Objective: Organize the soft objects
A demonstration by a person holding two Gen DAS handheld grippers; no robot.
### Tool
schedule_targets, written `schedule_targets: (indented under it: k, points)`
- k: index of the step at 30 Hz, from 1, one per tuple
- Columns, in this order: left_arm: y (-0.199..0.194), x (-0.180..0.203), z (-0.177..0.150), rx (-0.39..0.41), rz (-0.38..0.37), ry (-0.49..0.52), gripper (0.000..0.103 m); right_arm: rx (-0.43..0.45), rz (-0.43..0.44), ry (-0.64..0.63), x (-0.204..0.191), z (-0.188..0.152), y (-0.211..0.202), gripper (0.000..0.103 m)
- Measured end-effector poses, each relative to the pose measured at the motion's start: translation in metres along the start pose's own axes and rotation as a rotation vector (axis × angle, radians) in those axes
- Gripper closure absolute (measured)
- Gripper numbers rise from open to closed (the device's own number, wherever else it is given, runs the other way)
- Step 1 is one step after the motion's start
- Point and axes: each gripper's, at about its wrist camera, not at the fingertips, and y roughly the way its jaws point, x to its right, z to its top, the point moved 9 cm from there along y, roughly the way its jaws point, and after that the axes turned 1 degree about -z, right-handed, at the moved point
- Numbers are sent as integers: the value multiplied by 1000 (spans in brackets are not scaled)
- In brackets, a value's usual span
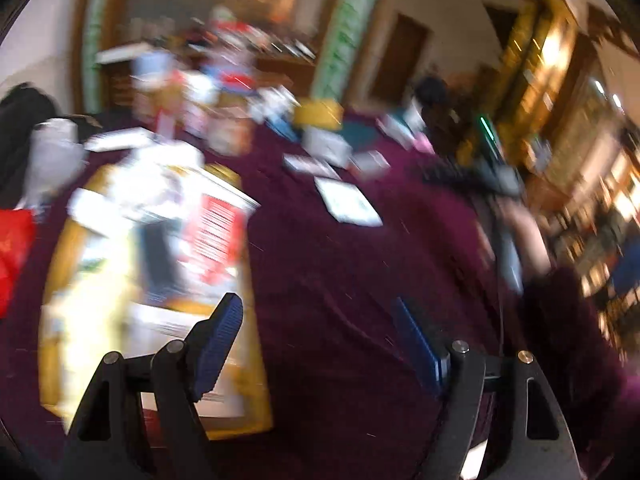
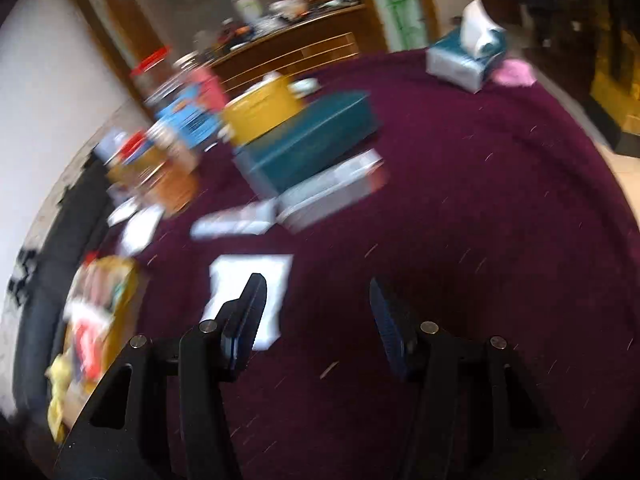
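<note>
1. Both views badly smeared; fine detail past telling.
2. Left gripper [image 1: 320, 344]: jaws standing wide, nothing between the pads, only purple tablecloth [image 1: 340, 280] beneath.
3. Right gripper [image 2: 316, 324]: jaws parted at a middling gap, empty as well, hanging over bare cloth.
4. Just beside the left gripper's left finger: a yellow tray [image 1: 160, 280] heaped with packets, one showing red stripes. Contents too blurred to name.
5. Nearest loose item: a flat white packet [image 2: 252, 296] lying on the cloth, partly behind the right gripper's left finger, apparently untouched.
6. Further back: two more pale flat packets [image 2: 236, 220] side by side, then a teal box [image 2: 312, 140] with a yellow box [image 2: 264, 110] on top. Well apart at the far edge: a tissue box [image 2: 464, 60] with a white sheet pulled up, a pink cloth [image 2: 514, 72] just beside it.
7. Likely handling of the white packet: light, limp, probably a slick wrapper over soft filling; apt to fold or slide rather than resist.
8. Best hold, by judgement: across a short edge or a corner, pads closing on the thickness, since a flat-lying packet gives little to bite in the middle.
9. Risk: pinching the tablecloth along with the packet, or squashing it.
10. Sorting looks only partly done: several packets not yet in the tray.
</note>
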Motion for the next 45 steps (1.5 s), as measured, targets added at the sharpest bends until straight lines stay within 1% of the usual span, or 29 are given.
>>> schedule_targets:
  k: [1, 4, 7, 9, 11, 13, 14, 15, 16, 17, 18, 20, 21, 22, 23, 26, 28, 30, 32, 34, 36, 37, 38, 39, 40, 41, 42, 44, 45]
  points:
    - [12, 12, -7, -36, -16, 26, 25, 7, -17, 4, 7, 12, 7, 49]
    - [36, 38, -26, -117, -43, 93, 25, 58, -127, 8, 25, 59, 27, 50]
    - [47, 51, -36, -157, -46, 142, 25, 61, -264, 2, 43, 95, 61, 50]
    - [51, 53, -37, -173, -35, 148, 25, 30, -315, -11, 51, 104, 83, 50]
    - [52, 50, -37, -182, -28, 140, 25, 1, -310, -25, 51, 108, 105, 50]
    - [52, 42, -36, -186, -16, 120, 25, -37, -280, -39, 44, 103, 121, 50]
    - [54, 40, -36, -190, -14, 110, 25, -54, -287, -67, 39, 97, 129, 47]
    - [55, 38, -37, -193, -14, 100, 25, -42, -303, -118, 34, 94, 129, 43]
    - [56, 37, -37, -194, -14, 93, 25, -49, -304, -192, 25, 87, 128, 43]
    - [55, 36, -38, -197, -14, 86, 25, -71, -270, -223, 16, 77, 125, 41]
    - [55, 36, -39, -198, -15, 83, 25, -99, -250, -263, 8, 67, 121, 34]
    - [52, 37, -41, -198, -23, 79, 25, -168, -208, -333, -7, 37, 104, 33]
    - [51, 37, -42, -196, -27, 76, 25, -184, -185, -343, -12, 25, 95, 30]
    - [49, 39, -43, -193, -35, 71, 25, -216, -148, -363, -20, 1, 80, 28]
    - [48, 40, -44, -192, -42, 69, 25, -232, -144, -398, -24, -16, 68, 25]
    - [47, 43, -46, -195, -52, 67, 25, -254, -90, -482, -42, -71, 30, 24]
    - [45, 44, -47, -192, -61, 67, 25, -290, -60, -512, -50, -91, 15, 24]
    - [45, 46, -49, -199, -64, 64, 25, -228, -23, -464, -63, -79, 4, 24]
    - [44, 47, -50, -205, -60, 48, 25, -150, 9, -376, -79, -49, 5, 24]
    - [40, 49, -51, -205, -62, 41, 25, -166, 10, -348, -94, -33, 27, 24]
    - [37, 48, -53, -209, -44, 36, 25, -197, -43, -352, -109, -30, 57, 24]
    - [36, 47, -53, -210, -35, 33, 25, -211, -64, -348, -112, -29, 70, 24]
    - [35, 45, -53, -211, -24, 28, 25, -240, -65, -343, -116, -35, 82, 20]
    - [34, 42, -54, -214, -15, 24, 25, -200, -99, -386, -123, -37, 84, 19]
    - [33, 40, -54, -215, -9, 21, 25, -203, -112, -440, -130, -43, 85, 19]
    - [32, 37, -55, -218, 0, 15, 25, -172, -132, -520, -134, -51, 81, 23]
    - [32, 35, -55, -220, 7, 11, 25, -161, -131, -519, -131, -55, 74, 22]
    - [34, 30, -56, -225, 21, -3, 25, -246, -91, -491, -117, -70, 58, 22]
    - [35, 29, -56, -226, 23, -11, 25, -271, -95, -511, -110, -77, 49, 23]
